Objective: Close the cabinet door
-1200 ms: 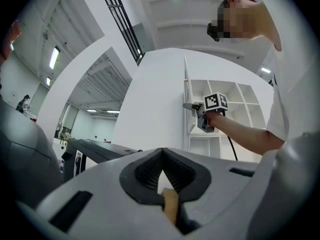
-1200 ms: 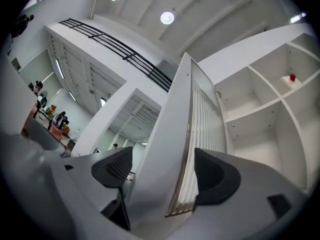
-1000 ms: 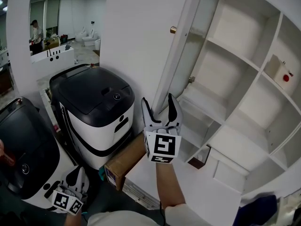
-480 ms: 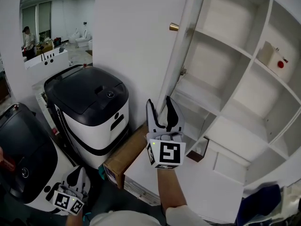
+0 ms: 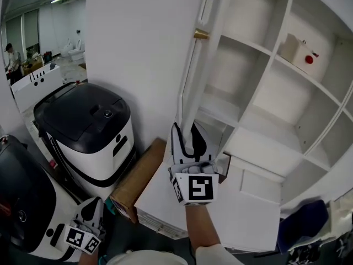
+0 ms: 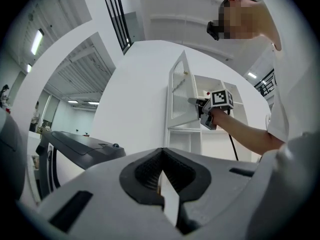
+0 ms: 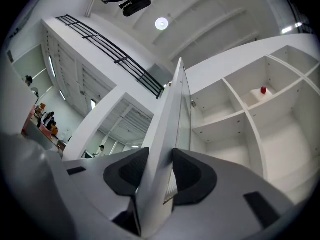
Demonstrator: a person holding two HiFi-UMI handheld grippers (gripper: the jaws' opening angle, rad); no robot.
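The white cabinet door (image 5: 193,93) stands open, seen edge-on, with a brass knob (image 5: 201,35) near its top. My right gripper (image 5: 185,128) points up at the door's lower edge; its jaws are closing, with that edge between them. In the right gripper view the door (image 7: 167,134) fills the gap between the dark pads (image 7: 127,171) of my right gripper (image 7: 159,169), both touching it. My left gripper (image 5: 91,206) hangs low at the left, shut and empty; its own view (image 6: 162,179) shows the jaws together, with the door (image 6: 179,96) far off.
The open cabinet (image 5: 259,115) has bare white shelves, with a white box with a red button (image 5: 300,51) on an upper one. A black-and-white machine (image 5: 83,126), a cardboard box (image 5: 138,181) and a second machine (image 5: 22,203) stand to the door's left.
My right gripper has moved up to the door's lower edge and its jaws have narrowed around it. The door now sits more edge-on and nearer the cabinet.
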